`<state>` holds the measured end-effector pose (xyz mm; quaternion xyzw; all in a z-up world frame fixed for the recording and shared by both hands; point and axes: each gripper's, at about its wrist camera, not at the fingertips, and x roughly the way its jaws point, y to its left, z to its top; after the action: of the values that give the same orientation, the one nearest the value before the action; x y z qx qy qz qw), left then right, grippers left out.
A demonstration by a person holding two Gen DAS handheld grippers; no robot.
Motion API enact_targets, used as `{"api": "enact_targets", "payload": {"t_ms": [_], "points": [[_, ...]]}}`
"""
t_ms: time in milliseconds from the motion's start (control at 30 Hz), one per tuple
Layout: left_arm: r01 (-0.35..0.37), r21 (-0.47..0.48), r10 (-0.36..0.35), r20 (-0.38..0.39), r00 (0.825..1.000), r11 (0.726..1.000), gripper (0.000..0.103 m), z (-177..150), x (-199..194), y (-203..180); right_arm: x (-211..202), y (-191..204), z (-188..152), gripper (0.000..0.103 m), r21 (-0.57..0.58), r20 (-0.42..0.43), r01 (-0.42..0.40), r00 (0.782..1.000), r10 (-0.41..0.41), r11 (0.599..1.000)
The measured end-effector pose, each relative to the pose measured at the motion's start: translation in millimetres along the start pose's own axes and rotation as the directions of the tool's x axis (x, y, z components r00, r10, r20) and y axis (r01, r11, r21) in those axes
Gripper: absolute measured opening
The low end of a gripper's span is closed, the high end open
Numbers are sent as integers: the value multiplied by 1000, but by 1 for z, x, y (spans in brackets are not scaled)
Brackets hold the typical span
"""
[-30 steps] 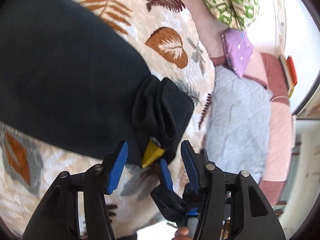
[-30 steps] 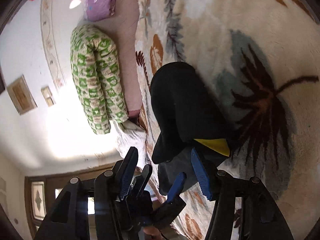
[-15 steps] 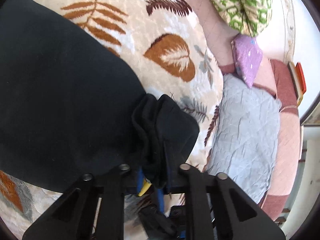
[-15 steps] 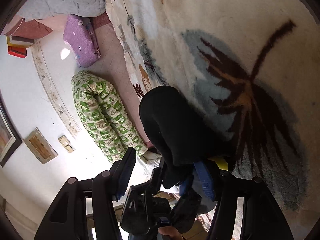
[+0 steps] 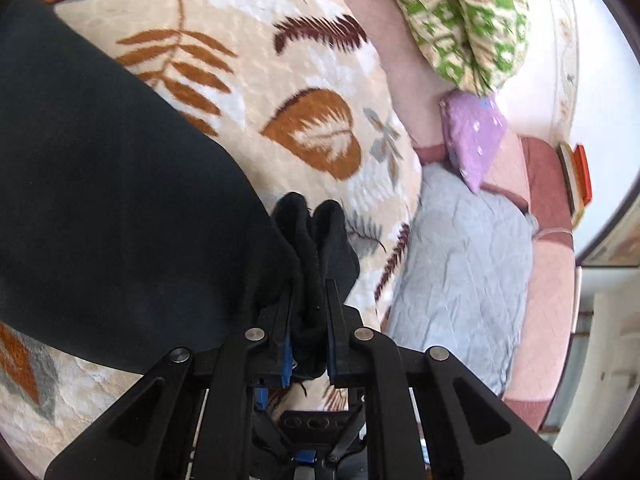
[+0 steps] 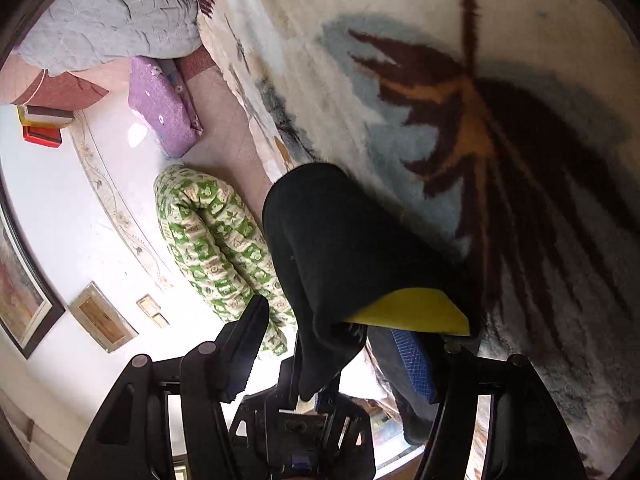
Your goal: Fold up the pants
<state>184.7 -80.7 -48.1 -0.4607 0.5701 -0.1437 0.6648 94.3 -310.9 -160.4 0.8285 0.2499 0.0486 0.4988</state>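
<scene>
Left gripper (image 5: 308, 320): clamped on a bunched pants (image 5: 120, 200) corner, likely to carry the fold.
Right gripper (image 6: 332, 344): jaws opening, cloth between, pads not pressing.
Pants: spread over blanket (image 5: 280, 60).

I see black pants (image 5: 120, 200) at left of the left view, a yellow tag (image 6: 408, 312) showing low in the right view. Cream blanket (image 5: 280, 40) with rust, maroon and grey leaf print. Green-and-cream patterned bolster (image 5: 460, 12) upper right, purple dotted pillow (image 5: 474, 140), pale grey quilt (image 5: 460, 272), pink sheet (image 5: 548, 280). Gripper pads (image 6: 414, 364) blue.
</scene>
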Motion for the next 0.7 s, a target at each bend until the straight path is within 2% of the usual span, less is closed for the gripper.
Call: {"api": "enact_targets", "payload": {"t_ms": [33,100,167,267,467,567,700], "points": [[-8,4,8,3,1000,1000,10,-1,1,-1,-2,-2,-1,65,8,22,-3,1000,2,1000],[-8,3,8,-7,1000,1000,10,-4,3,-1,-4,-1,0,61,7,14,-15,1000,15,1000],[-9,-8,9,-16,1000,1000,10,-7,5,0,-9,1,3,41,-5,22,-25,999,25,1000],[-26,-11,26,-24,999,1000,10,-14,10,4,-24,7,17,28,-61,11,-7,1000,8,998],[-90,-14,90,-15,996,996,10,-22,17,24,-40,16,27,18,-140,-8,13,1000,-14,990],[-135,-34,134,-35,990,990,10,-24,31,43,-50,22,25,17,-272,12,83,996,-83,959],[-149,9,149,-12,989,989,10,-27,36,45,-47,12,32,10,-326,52,178,984,-171,928]]}}
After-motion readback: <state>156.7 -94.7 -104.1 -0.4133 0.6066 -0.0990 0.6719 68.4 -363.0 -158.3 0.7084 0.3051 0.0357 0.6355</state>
